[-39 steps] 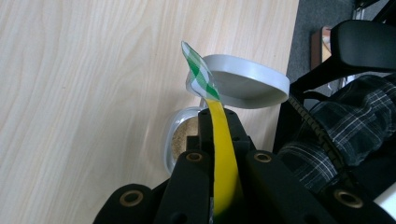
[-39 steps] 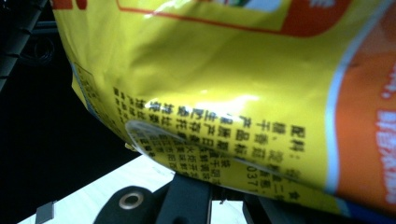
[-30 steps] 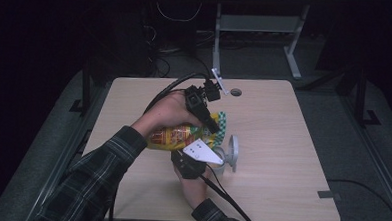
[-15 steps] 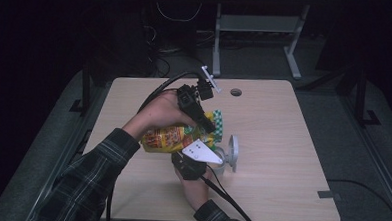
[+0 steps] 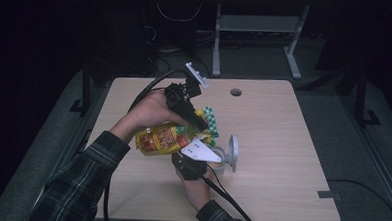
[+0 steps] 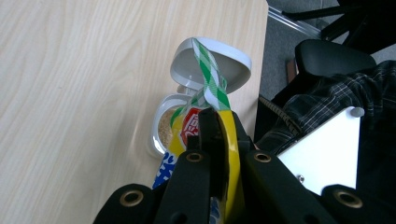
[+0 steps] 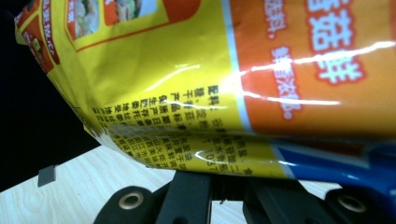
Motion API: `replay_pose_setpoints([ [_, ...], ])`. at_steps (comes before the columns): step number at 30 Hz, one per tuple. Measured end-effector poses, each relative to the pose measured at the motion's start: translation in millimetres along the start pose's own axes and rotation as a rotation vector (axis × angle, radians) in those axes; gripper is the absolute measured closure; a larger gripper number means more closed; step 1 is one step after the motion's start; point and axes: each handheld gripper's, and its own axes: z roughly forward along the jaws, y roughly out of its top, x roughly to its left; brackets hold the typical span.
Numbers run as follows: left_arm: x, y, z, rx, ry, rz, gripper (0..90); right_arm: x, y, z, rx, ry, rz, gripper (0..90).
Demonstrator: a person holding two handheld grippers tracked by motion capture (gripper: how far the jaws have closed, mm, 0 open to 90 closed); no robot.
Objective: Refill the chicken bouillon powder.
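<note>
Left hand-held gripper [image 6: 217, 140] clamped on my yellow seasoning packet [image 5: 163, 138], tilted over the open white container [image 6: 166, 126] just beyond it; right hand-held gripper [image 5: 194, 163] beneath, closed, grip unclear.

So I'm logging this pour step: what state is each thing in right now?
Yellow seasoning bag: lifted, tipped on its side, green-checked top open above the container.
White container: upright on the table, partly filled with beige granules.
Hinged lid: flipped open, still attached.
Left gripper: shut on the bag's edge.
Right gripper: beside the container under the bag; its fingers are hidden, so its grip is unclear.
</note>
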Motion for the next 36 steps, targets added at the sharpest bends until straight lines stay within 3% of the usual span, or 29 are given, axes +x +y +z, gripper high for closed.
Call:
replay_pose_setpoints([
  [10,-0.7,-17.3,-19.6,-0.074,0.005,0.0,90.0,-4.9,4.0,-5.6,0.035,-0.004,0.005,90.0],
  [16,0.9,-34.8,-29.0,-0.146,0.017,-0.018,90.0,-6.5,6.3,-9.6,0.07,-0.01,-0.024,90.0],
  [27,3.5,-63.2,-42.5,-0.241,0.067,-0.054,90.0,-14.9,17.4,-19.2,0.139,-0.012,-0.065,90.0],
  [36,6.5,-87.0,-45.7,-0.345,0.135,-0.087,90.0,-22.7,20.9,-30.6,0.235,0.036,-0.129,90.0],
])
